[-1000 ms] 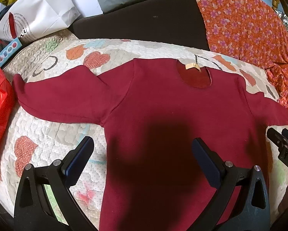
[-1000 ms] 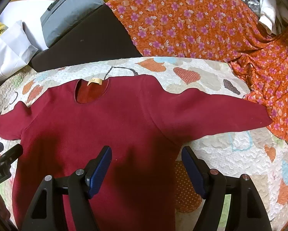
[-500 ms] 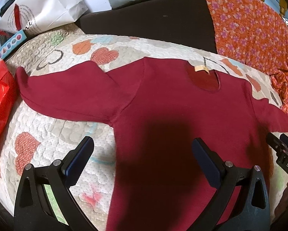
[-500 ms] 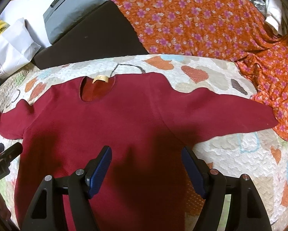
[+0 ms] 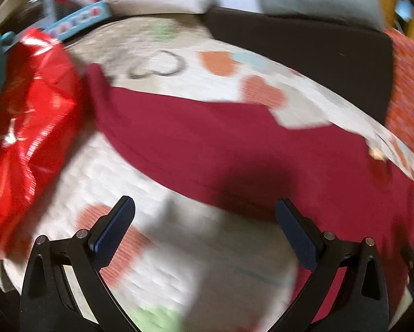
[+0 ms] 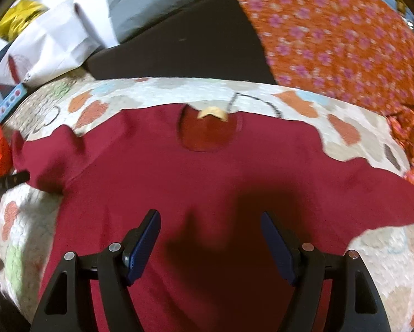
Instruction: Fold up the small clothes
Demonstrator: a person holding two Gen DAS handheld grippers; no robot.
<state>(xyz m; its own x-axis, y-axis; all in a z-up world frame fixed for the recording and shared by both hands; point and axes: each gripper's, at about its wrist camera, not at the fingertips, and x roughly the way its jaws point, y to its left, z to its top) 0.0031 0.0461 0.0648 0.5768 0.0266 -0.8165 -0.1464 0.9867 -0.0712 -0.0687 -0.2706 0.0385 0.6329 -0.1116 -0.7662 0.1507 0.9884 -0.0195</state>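
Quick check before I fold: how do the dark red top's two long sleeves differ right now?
The left sleeve ends beside the shiny red plastic bag; the right sleeve ends near the orange floral cloth. The left gripper hovers just short of the left sleeve; the right gripper is over the top's body, not the right sleeve. Both sleeves lie spread, unfolded, on the heart-patterned quilt.

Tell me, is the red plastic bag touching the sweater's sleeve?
Cannot tell. In the left wrist view the red plastic bag borders the sleeve, but motion blur hides any contact or gap.
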